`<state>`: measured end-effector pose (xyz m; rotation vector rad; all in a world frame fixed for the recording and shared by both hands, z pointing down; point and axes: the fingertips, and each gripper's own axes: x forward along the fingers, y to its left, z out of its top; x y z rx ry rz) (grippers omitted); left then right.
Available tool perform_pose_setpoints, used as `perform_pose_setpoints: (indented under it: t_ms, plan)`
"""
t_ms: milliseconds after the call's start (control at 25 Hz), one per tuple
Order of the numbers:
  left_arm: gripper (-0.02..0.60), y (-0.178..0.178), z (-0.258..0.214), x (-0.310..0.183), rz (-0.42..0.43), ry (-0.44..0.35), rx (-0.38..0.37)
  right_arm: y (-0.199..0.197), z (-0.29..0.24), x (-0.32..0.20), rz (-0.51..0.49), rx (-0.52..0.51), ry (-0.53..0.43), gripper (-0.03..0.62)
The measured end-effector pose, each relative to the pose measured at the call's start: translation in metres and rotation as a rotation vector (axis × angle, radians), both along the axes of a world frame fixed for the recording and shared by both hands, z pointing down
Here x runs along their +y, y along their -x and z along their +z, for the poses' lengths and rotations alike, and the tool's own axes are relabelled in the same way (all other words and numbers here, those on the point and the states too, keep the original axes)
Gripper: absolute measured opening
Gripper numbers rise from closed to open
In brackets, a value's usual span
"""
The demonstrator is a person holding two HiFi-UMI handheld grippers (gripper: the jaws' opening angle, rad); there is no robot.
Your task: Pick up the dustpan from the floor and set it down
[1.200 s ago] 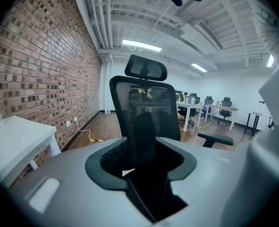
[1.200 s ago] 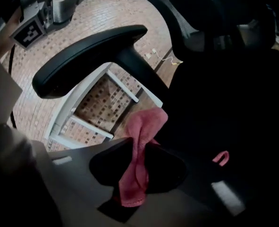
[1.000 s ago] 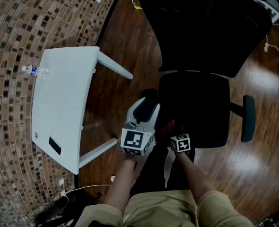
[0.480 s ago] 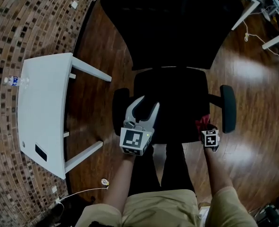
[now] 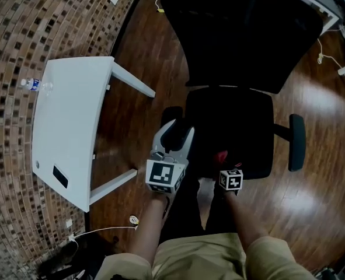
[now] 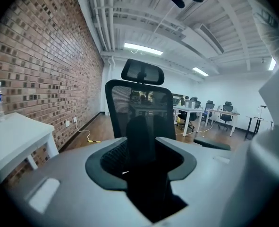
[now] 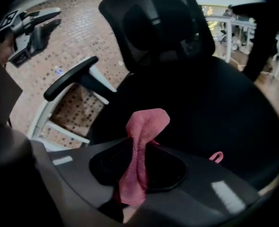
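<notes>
No dustpan shows in any view. My left gripper [image 5: 181,128] hovers over the front left of a black office chair [image 5: 230,127], beside its left armrest [image 5: 172,116]. In the left gripper view its jaws [image 6: 146,148] stand apart, and the gap shows only a dark shape that looks like that armrest. My right gripper [image 5: 223,163] is at the seat's front edge, shut on a pink cloth [image 5: 220,156]. In the right gripper view the cloth [image 7: 146,126] sticks up from between the jaws [image 7: 138,161] over the black seat [image 7: 210,112].
A white table [image 5: 67,133] stands to the left on the tiled floor with a water bottle [image 5: 35,85] on it. A cable [image 5: 102,232] lies on the floor by my left leg. The chair's right armrest [image 5: 298,142] juts out over the wooden floor [image 5: 318,203].
My right gripper carried the pink cloth to the seat's right front corner, then back toward the middle of the front edge. The left gripper stayed by the left armrest.
</notes>
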<state>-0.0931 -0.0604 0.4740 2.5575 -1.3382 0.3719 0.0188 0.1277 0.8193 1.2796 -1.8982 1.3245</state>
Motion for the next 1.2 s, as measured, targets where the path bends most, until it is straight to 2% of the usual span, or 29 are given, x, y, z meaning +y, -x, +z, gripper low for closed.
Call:
perform_pose_setpoints:
  t_ms: [120, 160, 200, 320, 480, 560, 600, 760, 840, 1040, 1200]
  plan:
    - [0.167, 0.029, -0.003, 0.002, -0.026, -0.006, -0.013, 0.118, -0.019, 0.002, -0.127, -0.297, -0.039, 0.083]
    - [0.167, 0.038, -0.003, 0.005, -0.032, -0.005, -0.021, 0.148, -0.025, 0.005, -0.17, -0.361, -0.042, 0.083]
    - [0.167, 0.047, -0.003, 0.007, -0.037, -0.004, -0.03, 0.171, -0.027, 0.007, -0.218, -0.382, -0.044, 0.083]
    - [0.167, 0.07, 0.001, 0.01, -0.054, 0.005, -0.051, 0.199, -0.016, 0.013, -0.371, -0.275, -0.059, 0.084]
    - [0.167, 0.083, 0.003, 0.01, -0.065, 0.024, -0.035, 0.185, -0.008, 0.023, -0.535, -0.167, -0.119, 0.084]
    - [0.167, 0.078, 0.002, 0.009, -0.056, 0.03, -0.012, 0.162, -0.008, 0.024, -0.549, -0.119, -0.146, 0.084]
    - [0.166, 0.072, 0.003, 0.008, -0.046, 0.033, 0.002, 0.142, -0.005, 0.024, -0.519, -0.092, -0.144, 0.084]
    - [0.166, 0.033, 0.015, 0.008, 0.019, 0.053, 0.041, 0.035, 0.016, 0.035, -0.257, 0.0, -0.069, 0.084]
    - [0.166, 0.012, 0.019, 0.005, 0.045, 0.06, 0.052, -0.018, 0.017, 0.04, -0.173, 0.04, -0.054, 0.083]
    - [0.166, -0.032, 0.027, 0.002, 0.1, 0.073, 0.075, -0.137, 0.006, 0.049, -0.097, 0.202, -0.057, 0.083]
    - [0.166, -0.059, 0.029, 0.005, 0.131, 0.076, 0.081, -0.203, -0.004, 0.053, -0.041, 0.306, -0.019, 0.081]
